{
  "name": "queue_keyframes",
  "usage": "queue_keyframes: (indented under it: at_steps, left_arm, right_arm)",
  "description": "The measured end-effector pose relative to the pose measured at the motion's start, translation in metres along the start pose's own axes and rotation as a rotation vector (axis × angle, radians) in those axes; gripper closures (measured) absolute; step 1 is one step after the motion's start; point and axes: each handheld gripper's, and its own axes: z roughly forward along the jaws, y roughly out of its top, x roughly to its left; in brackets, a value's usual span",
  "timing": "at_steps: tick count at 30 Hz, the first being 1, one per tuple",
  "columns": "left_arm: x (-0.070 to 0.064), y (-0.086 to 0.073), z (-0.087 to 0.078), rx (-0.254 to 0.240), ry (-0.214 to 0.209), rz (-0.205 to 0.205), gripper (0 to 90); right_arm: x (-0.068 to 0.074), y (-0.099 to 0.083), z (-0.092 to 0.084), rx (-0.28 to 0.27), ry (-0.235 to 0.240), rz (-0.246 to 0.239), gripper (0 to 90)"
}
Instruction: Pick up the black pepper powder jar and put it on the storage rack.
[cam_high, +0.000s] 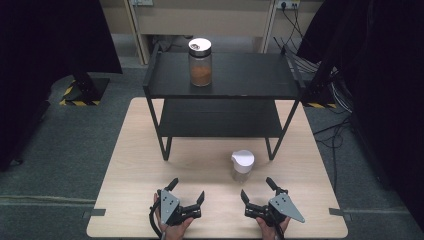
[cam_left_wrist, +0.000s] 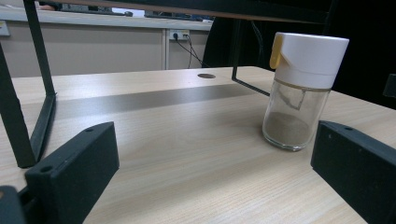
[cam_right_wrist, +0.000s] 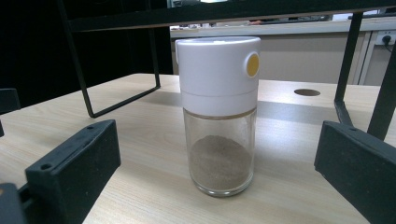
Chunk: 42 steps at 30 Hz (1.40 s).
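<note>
A glass shaker with a white cap (cam_high: 242, 165) stands upright on the wooden table (cam_high: 135, 170), just in front of the black two-tier shelf (cam_high: 225, 90). It holds brown-grey powder (cam_right_wrist: 219, 163) and has a yellow button (cam_right_wrist: 252, 64). A second jar with orange-brown powder (cam_high: 200, 62) stands on the shelf's top tier. My left gripper (cam_high: 186, 191) rests open near the front edge, left of the shaker (cam_left_wrist: 299, 91). My right gripper (cam_high: 258, 190) is open just in front of the shaker (cam_right_wrist: 219, 114), which sits between its spread jaws but ahead of them.
The shelf's thin metal legs (cam_high: 165, 148) stand on the table behind the grippers. The lower tier (cam_high: 220, 119) is bare. Cables (cam_high: 335, 135) lie on the floor to the right. A round hole (cam_right_wrist: 307, 92) is in the tabletop.
</note>
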Motion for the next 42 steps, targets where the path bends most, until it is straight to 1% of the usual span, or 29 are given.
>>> queue_keyframes:
  at_steps: [6, 11, 17, 26, 34, 37, 40, 42]
  left_arm:
    - [0.0, 0.0, 0.0, -0.001, 0.001, 0.0, 0.1]
    - [0.0, 0.0, 0.0, -0.001, 0.0, 0.0, 0.2]
    - [0.0, -0.001, 0.0, -0.004, 0.002, -0.002, 0.2]
    - [0.0, -0.001, -0.001, -0.008, 0.003, -0.002, 0.2]
    - [0.001, -0.002, -0.001, -0.011, 0.002, -0.008, 0.2]
    - [0.001, -0.002, -0.001, -0.012, 0.002, -0.009, 0.2]
    - [0.001, -0.002, -0.002, -0.013, 0.003, -0.01, 0.2]
    - [0.001, -0.002, -0.002, -0.014, 0.003, -0.011, 0.2]
  right_arm:
    - [0.001, 0.004, 0.002, 0.006, -0.001, -0.006, 0.4]
    - [0.001, 0.007, 0.006, -0.002, -0.001, -0.015, 0.4]
    - [0.003, 0.018, 0.016, 0.003, -0.001, -0.04, 0.6]
    - [0.004, 0.034, 0.033, 0.02, -0.005, -0.059, 1.2]
    - [0.008, 0.042, 0.051, 0.056, -0.015, -0.068, 2.9]
    - [0.009, 0.043, 0.057, 0.074, -0.027, -0.075, 4.6]
    - [0.009, 0.044, 0.063, 0.091, -0.04, -0.071, 6.5]
    - [0.007, 0.044, 0.066, 0.102, -0.04, -0.059, 8.0]
